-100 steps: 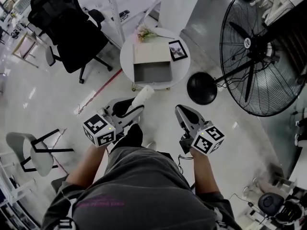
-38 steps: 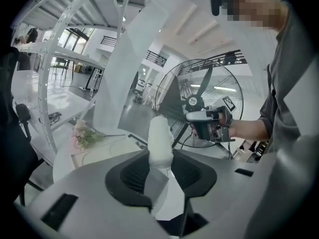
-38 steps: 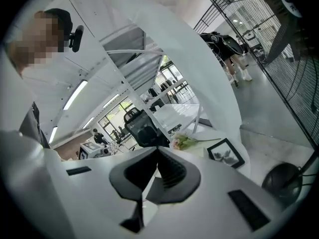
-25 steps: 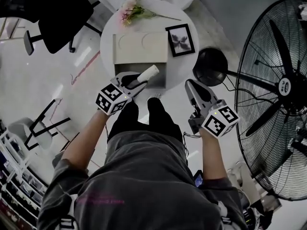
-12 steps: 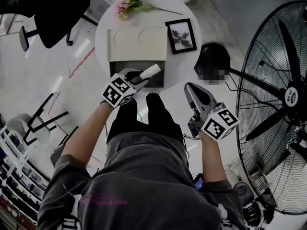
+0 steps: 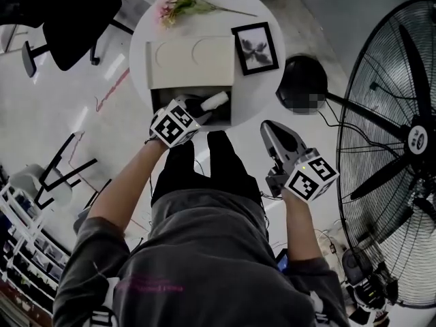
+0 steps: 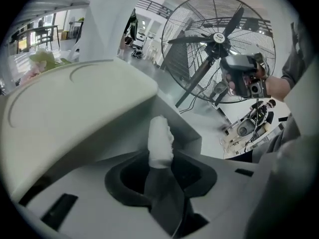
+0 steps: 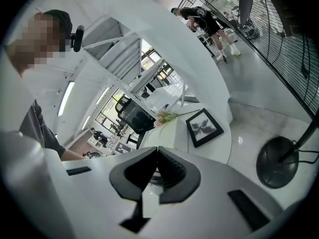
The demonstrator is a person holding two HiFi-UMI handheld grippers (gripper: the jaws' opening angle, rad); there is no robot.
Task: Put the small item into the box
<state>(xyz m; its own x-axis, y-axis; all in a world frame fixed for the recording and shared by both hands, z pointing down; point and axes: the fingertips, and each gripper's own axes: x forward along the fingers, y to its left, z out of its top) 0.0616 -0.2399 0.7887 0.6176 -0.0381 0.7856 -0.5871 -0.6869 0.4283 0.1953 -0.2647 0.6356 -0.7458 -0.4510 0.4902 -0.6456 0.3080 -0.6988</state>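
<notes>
The small item (image 6: 214, 101) is a white, crumpled roll. My left gripper (image 6: 203, 109) is shut on its lower end and holds it over the open compartment of the grey box (image 6: 163, 99) on the round white table (image 6: 139, 43). In the left gripper view the item (image 7: 160, 141) sticks up from between the jaws, with the box's raised lid (image 7: 75, 108) to the left and its inner wall (image 7: 187, 133) behind. My right gripper (image 6: 267, 127) hangs off the table's near right edge, shut and empty; its jaw tips meet (image 8: 157, 151).
A black picture frame (image 6: 255, 48) lies right of the box and a flower sprig (image 6: 177, 5) behind it. A large floor fan (image 6: 398, 135) with a round black base (image 6: 300, 80) stands to the right. A black office chair (image 6: 68, 19) is at the far left.
My left gripper has carried the white item forward from the box's near edge to over its open compartment. The right gripper has hardly moved.
</notes>
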